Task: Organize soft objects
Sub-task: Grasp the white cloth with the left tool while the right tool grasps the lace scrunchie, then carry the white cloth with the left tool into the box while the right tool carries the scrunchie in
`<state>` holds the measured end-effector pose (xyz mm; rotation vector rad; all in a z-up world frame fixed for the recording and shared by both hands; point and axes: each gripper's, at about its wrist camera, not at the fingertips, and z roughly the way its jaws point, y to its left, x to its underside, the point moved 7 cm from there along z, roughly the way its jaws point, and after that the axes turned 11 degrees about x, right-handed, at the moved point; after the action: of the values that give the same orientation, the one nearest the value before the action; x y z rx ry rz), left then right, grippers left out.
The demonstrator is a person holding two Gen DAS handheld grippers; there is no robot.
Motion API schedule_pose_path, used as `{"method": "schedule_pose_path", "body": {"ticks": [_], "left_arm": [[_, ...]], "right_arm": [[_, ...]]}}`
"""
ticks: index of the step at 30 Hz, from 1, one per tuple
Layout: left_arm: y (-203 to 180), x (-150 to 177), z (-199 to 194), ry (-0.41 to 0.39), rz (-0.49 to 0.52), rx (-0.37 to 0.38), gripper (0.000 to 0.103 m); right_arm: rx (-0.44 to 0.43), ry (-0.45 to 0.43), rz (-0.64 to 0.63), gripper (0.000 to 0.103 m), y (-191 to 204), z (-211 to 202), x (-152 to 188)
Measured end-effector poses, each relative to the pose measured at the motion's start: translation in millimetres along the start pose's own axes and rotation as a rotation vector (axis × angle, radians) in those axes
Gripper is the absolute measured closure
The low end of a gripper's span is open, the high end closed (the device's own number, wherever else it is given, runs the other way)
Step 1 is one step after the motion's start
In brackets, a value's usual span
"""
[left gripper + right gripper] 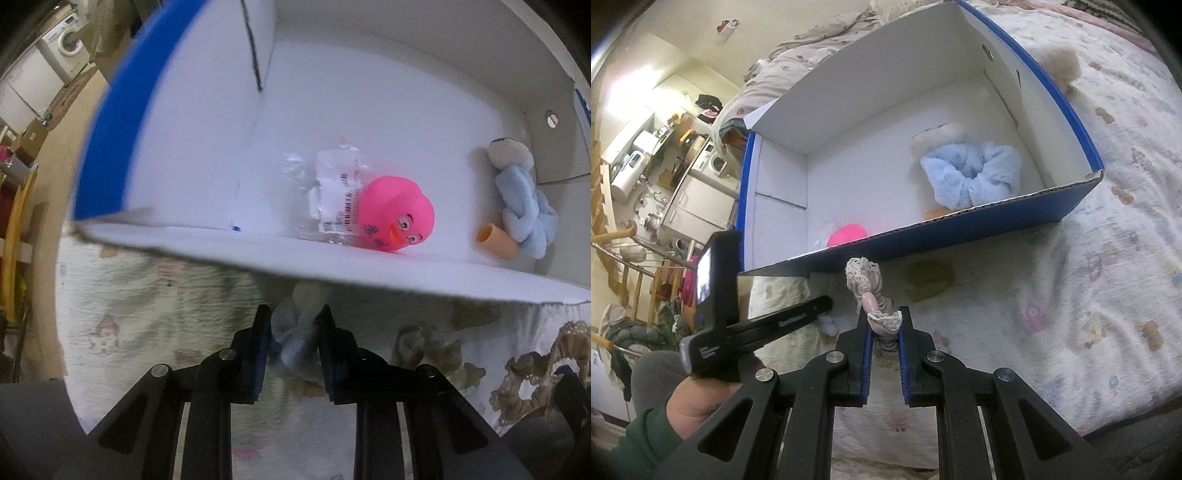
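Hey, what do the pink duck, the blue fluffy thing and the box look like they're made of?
Pink duck: looks like smooth rubber or soft vinyl, glossy, with printed eyes; clear crinkly plastic wrap beside it.
Blue fluffy thing: plush, fleecy fabric with a fuzzy pile and gathered folds.
Box: corrugated cardboard, the fluting showing along its cut rim, blue outside, matte white inside.

bed [1108, 258]: patterned quilt | box [997, 227]: blue outside, white inside, lies on quilt at 12 o'clock | cream plush [1062, 62]: on quilt just beyond box, 1 o'clock | olive patch [929, 278]: on quilt by box front
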<state>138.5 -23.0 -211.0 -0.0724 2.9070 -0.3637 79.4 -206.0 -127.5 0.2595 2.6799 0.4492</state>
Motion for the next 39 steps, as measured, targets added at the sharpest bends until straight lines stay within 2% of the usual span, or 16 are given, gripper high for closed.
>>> {"method": "schedule_pose_path", "body": {"ticks": [17, 24, 31, 39], "left_arm": [[62.1, 22.9, -47.2, -0.09, -0.037, -0.033, 0.081], [81.0, 28.0, -90.4, -0.19, -0.085, -0.026, 0.081], [67.4, 28.6, -139.1, -0.303, -0.088, -0.013, 0.081], [45.9, 15.3, -173.2, -0.364, -0.099, 0.074, 0.081]], "right_arm": [[0.02, 0.002, -0.05, 0.089, 16.8, 7.2, 0.1], [0.023, -0.015, -0.045, 0.089, 14.8, 0.8, -0.5], [-0.004, -0.05, -0.026, 0.089, 15.7, -13.4, -7.3], [-0.063, -0.099, 0.001, 0.089, 24.2, -38.1, -29.3]]}}
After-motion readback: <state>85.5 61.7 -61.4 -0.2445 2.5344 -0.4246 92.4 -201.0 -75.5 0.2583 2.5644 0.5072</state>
